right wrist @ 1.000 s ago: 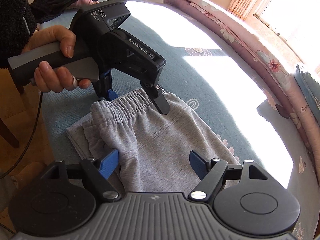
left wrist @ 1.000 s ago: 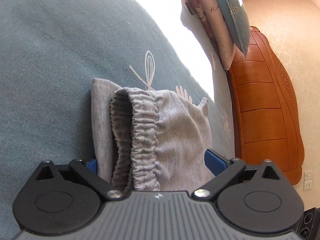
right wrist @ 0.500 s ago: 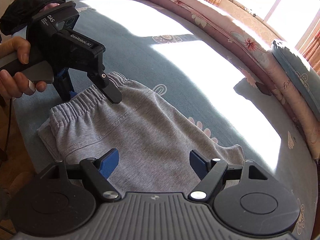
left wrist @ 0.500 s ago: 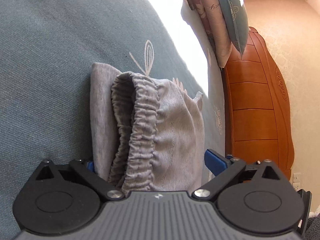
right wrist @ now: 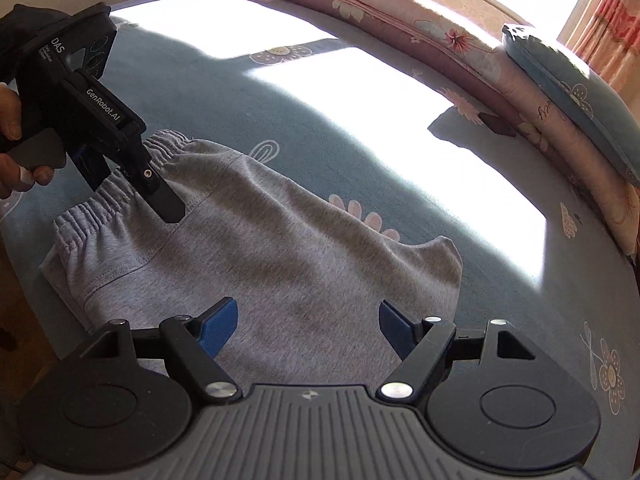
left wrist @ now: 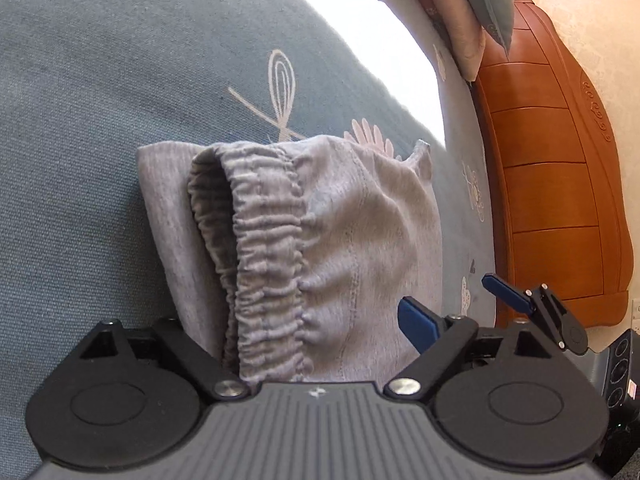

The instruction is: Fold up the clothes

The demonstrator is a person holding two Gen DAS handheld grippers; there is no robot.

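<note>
Left tool (right wrist: 132, 184), jaws closing around the waistband (left wrist: 268, 260) of the shorts (right wrist: 280, 248) on the bed (right wrist: 240, 92), should pinch both layers; right tool (right wrist: 308, 328) hovers wide, empty.

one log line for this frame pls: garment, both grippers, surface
garment: grey shorts flat on blue bedspread | left gripper: closing around waistband | right gripper: open, over shorts' near edge
</note>
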